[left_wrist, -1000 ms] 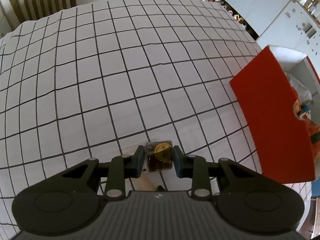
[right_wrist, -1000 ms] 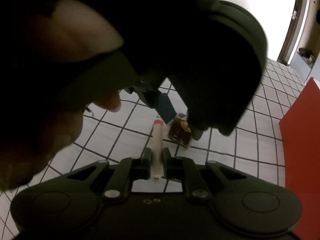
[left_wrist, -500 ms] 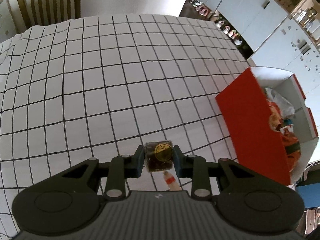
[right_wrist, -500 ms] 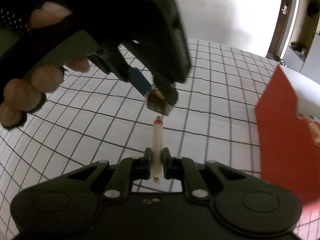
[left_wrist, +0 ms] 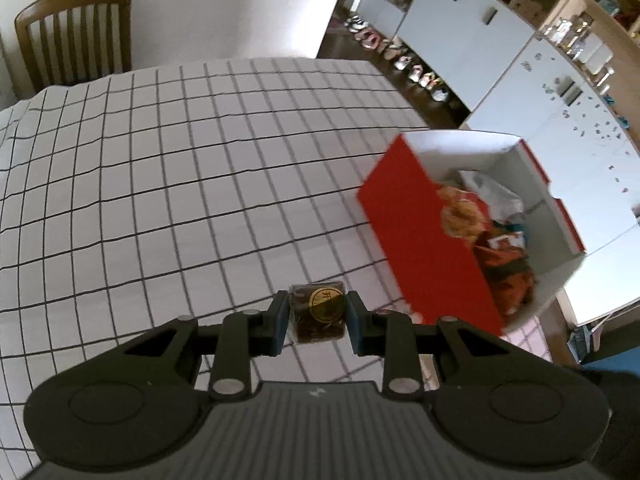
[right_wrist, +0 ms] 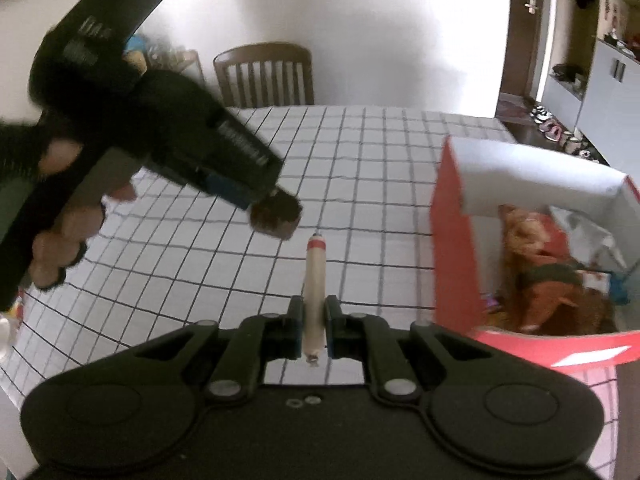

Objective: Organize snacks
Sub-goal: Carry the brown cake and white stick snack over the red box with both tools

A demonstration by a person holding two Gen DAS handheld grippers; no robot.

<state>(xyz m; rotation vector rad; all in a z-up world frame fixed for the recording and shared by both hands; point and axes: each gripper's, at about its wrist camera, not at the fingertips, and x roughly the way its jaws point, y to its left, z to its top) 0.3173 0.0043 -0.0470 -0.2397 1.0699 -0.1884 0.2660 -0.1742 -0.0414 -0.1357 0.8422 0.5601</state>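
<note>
our left claw [left_wrist: 319,317] grips a brown snack [left_wrist: 319,312], right claw [right_wrist: 313,326] pinches a stick [right_wrist: 315,280]; the thin stick could slip before the box [right_wrist: 454,240] ahead-right.

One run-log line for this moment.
left gripper: shut on brown snack cube | right gripper: shut on sausage stick | red box: open, holds snacks

Daylight fills both views, bright and even, washing the white wall [right_wrist: 360,20] nearly blank in the right wrist view. Fisheye distortion bows the grid lines on the bench [left_wrist: 160,160] toward the edges. The left tool [right_wrist: 276,210] and the red box [left_wrist: 424,240] smear with motion blur; shadows stay soft
</note>
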